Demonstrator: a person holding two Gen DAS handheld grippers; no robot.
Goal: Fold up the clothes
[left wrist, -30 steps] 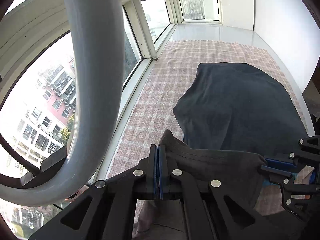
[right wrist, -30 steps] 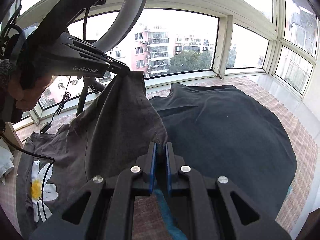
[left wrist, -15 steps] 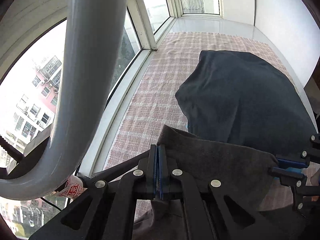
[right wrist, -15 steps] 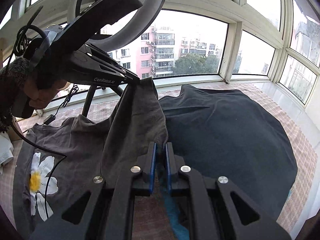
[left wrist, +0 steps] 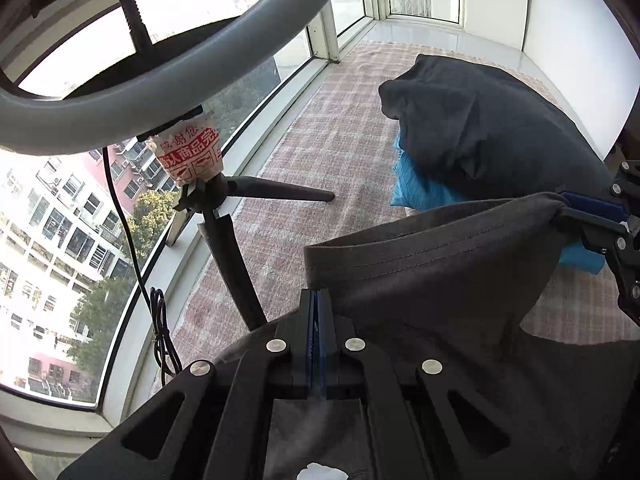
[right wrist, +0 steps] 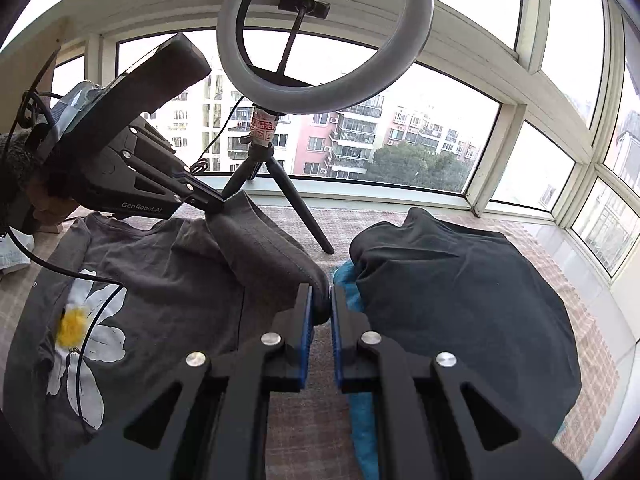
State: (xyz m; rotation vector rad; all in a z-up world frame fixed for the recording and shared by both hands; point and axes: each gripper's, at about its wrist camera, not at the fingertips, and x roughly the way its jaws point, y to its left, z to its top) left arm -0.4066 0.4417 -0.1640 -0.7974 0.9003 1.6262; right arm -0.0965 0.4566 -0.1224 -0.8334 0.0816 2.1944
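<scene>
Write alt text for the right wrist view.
Both grippers, right gripper and left gripper, pinch the hem of a grey daisy T-shirt lying on a checked mat, beside a dark garment and a ring light.

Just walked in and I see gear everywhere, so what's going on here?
A person is folding a grey shirt with a claw in each hand. The left claw and the right claw each pinch the shirt's hem, holding that edge up over the rest of the shirt, which lies flat on the checked mat. A dark cloth is heaped beside it, over something blue. A ring light on a tripod stands by the window.
</scene>
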